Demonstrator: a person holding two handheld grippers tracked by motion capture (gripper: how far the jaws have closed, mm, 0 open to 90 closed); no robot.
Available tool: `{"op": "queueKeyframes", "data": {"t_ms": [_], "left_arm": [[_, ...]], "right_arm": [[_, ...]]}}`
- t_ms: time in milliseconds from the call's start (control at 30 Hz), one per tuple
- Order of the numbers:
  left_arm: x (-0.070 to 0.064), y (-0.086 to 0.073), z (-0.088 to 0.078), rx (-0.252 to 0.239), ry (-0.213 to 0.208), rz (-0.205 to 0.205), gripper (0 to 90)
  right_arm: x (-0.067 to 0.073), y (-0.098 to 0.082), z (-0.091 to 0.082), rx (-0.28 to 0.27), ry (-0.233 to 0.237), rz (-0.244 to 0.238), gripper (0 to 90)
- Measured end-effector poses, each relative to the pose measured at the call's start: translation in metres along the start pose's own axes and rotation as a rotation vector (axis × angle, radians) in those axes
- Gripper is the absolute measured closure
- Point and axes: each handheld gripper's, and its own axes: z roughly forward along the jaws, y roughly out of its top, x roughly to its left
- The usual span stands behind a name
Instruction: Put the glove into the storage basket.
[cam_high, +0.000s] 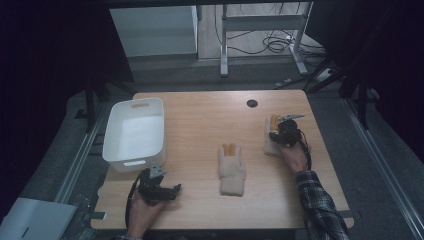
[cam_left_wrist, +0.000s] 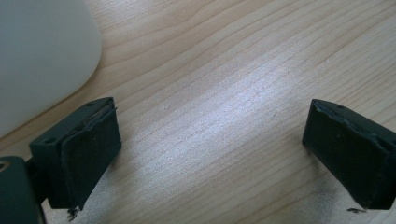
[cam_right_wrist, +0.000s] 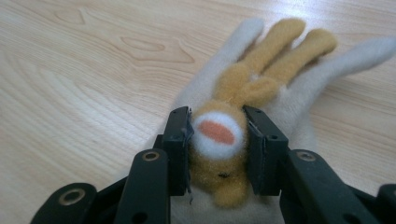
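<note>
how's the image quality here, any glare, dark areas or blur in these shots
High view: dim overall, the surroundings nearly black, the light wooden table evenly lit. Left gripper view: a pale sheen on the wood grain, and the white plastic bin soft at the corner. Right gripper view: bright, the cream and tan fuzzy glove sharp at the jaws, its fingertips slightly soft.

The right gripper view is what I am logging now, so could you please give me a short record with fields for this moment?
right tool: shut on the plush glove, gripping its orange animal patch
plush glove: cream, lying flat on the wooden table, fingers pointing away from the camera
second glove: lying at the table's middle, untouched
left tool: open, nothing between its pads, over bare wood
white bin: at the table's left, beside the left tool
</note>
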Motion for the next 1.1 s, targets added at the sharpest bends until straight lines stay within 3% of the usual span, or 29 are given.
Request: {"op": "queueKeyframes", "data": {"t_ms": [33, 233, 533, 1100], "left_arm": [[0.0, 0.0, 0.0, 0.0, 0.0, 0.0, 4.2], [0.0, 0.0, 0.0, 0.0, 0.0, 0.0, 4.2], [0.0, 0.0, 0.0, 0.0, 0.0, 0.0, 4.2], [0.0, 0.0, 0.0, 0.0, 0.0, 0.0, 4.2]], "right_arm": [[-0.001, 0.0, -0.006, -0.009, 0.02, 0.013, 64.0], [-0.004, 0.0, -0.021, -0.026, 0.042, 0.014, 64.0], [-0.004, -0.001, -0.04, -0.053, 0.05, 0.0, 63.9], [0.016, 0.0, -0.076, -0.102, 0.088, -0.034, 63.9]]}}
